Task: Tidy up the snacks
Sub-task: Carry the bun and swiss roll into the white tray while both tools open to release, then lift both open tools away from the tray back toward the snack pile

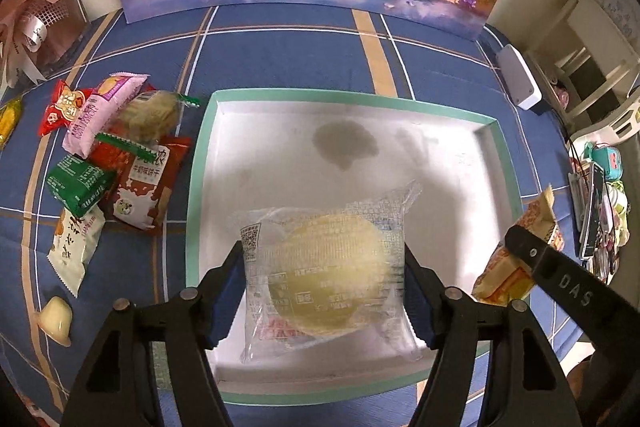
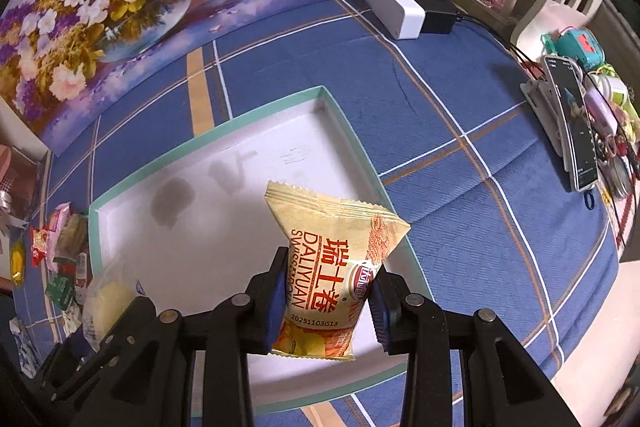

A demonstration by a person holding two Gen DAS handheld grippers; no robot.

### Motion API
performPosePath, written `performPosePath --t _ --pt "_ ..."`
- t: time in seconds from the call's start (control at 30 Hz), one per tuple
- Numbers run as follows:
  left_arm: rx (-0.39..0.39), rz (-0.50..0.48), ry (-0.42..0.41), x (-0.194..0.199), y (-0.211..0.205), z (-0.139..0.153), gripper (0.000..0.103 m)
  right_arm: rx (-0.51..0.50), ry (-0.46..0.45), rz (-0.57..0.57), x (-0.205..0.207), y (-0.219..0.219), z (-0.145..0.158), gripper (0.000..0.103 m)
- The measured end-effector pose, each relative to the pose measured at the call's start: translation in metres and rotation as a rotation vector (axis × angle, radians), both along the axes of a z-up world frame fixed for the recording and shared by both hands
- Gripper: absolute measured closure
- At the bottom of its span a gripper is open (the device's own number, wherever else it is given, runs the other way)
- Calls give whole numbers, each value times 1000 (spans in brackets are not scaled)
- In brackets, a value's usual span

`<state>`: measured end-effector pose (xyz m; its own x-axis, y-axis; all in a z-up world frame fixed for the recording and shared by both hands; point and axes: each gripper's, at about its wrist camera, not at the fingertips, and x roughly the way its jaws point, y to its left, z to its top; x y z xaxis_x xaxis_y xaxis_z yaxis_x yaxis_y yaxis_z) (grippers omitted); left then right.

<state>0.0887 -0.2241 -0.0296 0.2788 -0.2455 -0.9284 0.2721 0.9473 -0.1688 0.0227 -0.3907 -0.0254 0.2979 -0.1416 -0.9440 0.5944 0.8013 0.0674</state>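
Left wrist view shows the left gripper point(image 1: 324, 291) straddling a clear-wrapped round pastry point(image 1: 324, 279) low over the near half of the white tray point(image 1: 506, 163), though whether its pads grip or have let go cannot be told. Just to its right, the right gripper point(image 2: 326, 291) is clenched on a yellow Swiss roll packet point(image 2: 334, 267), held above the tray's near right corner. Beyond the tongs the tray floor is otherwise bare. Off to the left, a heap of snack packets point(image 1: 116, 155) and a jelly cup point(image 1: 56, 319) wait on the blue plaid cloth point(image 1: 280, 55), so the sorting looks barely begun.
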Motion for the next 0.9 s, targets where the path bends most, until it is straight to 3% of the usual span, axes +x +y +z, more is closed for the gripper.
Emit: performPosePath --t 0.37,0.4,0.43,0.5,0.9 --pt "-13 7 -32 0 7 17 29 -33 -7 26 3 10 12 62" --pt "-11 9 -36 0 8 19 28 -36 -11 22 2 10 13 56" --pt "-10 11 -39 0 8 20 24 -39 -15 20 2 9 15 41" --pt "-9 21 -43 1 11 22 22 -48 -27 23 2 10 19 32" --pt "61 127 -102 9 42 28 15 -48 -34 34 3 14 23 32"
